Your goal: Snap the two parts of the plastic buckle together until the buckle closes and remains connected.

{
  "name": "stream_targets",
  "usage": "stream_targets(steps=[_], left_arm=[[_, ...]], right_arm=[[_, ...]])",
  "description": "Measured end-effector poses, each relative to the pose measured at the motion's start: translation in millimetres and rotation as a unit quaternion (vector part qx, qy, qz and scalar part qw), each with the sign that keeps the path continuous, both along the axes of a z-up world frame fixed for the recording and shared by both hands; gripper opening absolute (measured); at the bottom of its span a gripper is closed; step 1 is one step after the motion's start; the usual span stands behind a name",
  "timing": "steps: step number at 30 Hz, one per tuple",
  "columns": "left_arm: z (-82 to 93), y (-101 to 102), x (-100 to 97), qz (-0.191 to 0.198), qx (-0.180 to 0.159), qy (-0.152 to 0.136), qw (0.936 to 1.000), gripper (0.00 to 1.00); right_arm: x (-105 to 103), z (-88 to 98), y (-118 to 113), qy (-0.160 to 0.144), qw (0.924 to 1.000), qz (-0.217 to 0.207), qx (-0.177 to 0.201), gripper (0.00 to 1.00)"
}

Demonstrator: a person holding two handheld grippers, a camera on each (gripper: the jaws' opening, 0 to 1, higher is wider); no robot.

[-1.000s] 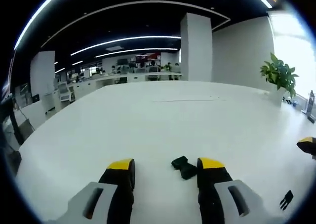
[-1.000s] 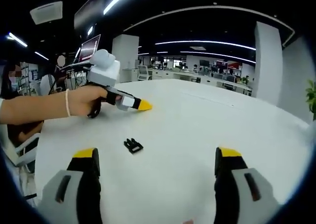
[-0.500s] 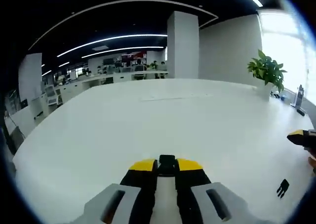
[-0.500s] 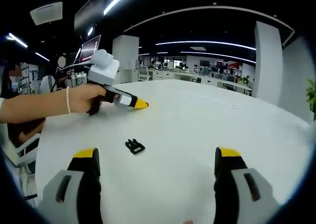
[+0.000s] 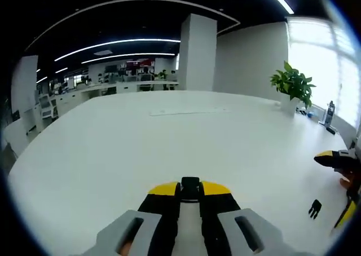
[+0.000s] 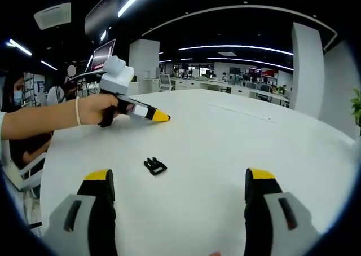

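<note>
Two buckle halves apart, none mated yet. Left gripper (image 5: 190,189) jaws pinched nearly closed on first buckle half (image 5: 190,184), at its tips. Second buckle half (image 6: 154,166) lies on white table (image 6: 225,149), ahead-left of right gripper (image 6: 179,182), whose jaws stand wide, nothing held. Step: pickup stage. Next, likely: right gripper reaches, clamps loose half, aligns prongs. Hand (image 6: 98,110) holds left gripper level, low over table.

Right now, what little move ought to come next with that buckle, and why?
Probably the right gripper should ease forward and down to the pronged buckle half. That half lies loose on the white table, ahead of its wide-open jaws, while the left gripper is shut on the other buckle half.
</note>
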State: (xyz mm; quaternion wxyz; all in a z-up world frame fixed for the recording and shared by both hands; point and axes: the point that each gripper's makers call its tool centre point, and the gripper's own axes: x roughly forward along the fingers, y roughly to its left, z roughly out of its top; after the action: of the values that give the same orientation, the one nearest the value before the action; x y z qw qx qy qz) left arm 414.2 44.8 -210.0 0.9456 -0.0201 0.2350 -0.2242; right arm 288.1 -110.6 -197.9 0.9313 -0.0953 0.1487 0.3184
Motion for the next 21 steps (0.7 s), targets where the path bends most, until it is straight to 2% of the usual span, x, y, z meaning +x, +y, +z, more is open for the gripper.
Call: stream_targets(steps=[4,5,7,12,21], left_arm=[[-0.3,-1,-3.7,-0.022,-0.008,0.000,0.9997,0.12],[3.6,-5,-4.4,-0.046,-0.013,-0.014,0.9987,0.12],[3.7,-1,-4.3,-0.047,-0.017,-0.009,0.9987,0.12],[9.6,-7,-7.3,-0.098,-0.047,-0.014,0.9940,0.11],[10.3,-2,-13.6,-0.152,-0.041,-0.026,0.9872,0.11]], right_arm=[[3,-0.4,1,0.000,1.0000,0.002,-0.002,0.96],[3,-1.0,1,0.001,1.0000,0.003,-0.003,0.96],[3,-1.4,1,0.003,1.0000,0.003,-0.004,0.96],[3,-0.7,2,0.002,1.0000,0.005,-0.005,0.96],[4,0.2,6,0.003,0.9998,0.011,-0.014,0.96]])
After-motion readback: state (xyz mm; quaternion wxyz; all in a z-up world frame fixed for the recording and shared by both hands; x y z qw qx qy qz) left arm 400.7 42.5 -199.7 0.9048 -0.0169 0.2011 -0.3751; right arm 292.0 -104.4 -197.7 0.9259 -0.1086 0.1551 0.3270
